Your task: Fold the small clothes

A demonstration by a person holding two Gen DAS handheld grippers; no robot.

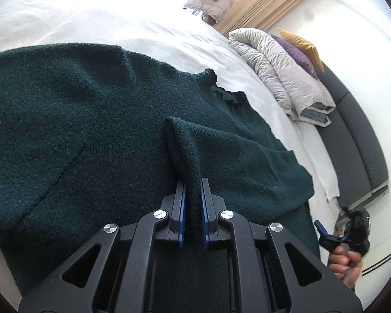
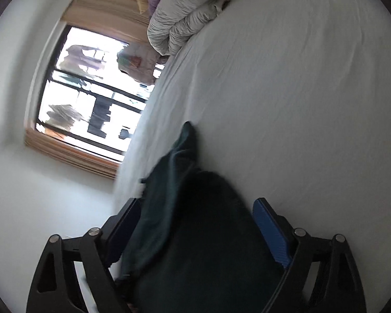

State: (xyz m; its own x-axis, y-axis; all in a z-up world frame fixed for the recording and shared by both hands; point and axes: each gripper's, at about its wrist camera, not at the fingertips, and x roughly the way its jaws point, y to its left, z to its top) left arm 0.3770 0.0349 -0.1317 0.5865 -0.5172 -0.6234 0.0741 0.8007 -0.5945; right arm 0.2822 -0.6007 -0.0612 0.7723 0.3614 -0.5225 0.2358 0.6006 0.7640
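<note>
A dark green knitted sweater (image 1: 78, 120) lies spread on the white bed sheet (image 1: 143, 34), neck opening toward the upper right. My left gripper (image 1: 193, 182) is shut on a pinched fold of the sweater, held just above the rest of it. In the right wrist view, my right gripper (image 2: 198, 203) is open, its blue pads wide apart, with a part of the sweater (image 2: 195, 221) lying between the jaws over the bed sheet (image 2: 286, 91). The right gripper also shows in the left wrist view (image 1: 333, 237), held by a hand at the bed's edge.
A folded grey duvet (image 1: 279, 70) with purple and yellow pillows (image 1: 299, 49) lies at the head of the bed. A dark grey bed frame (image 1: 357, 135) runs along the right. A window with curtains (image 2: 91, 96) is beyond the bed.
</note>
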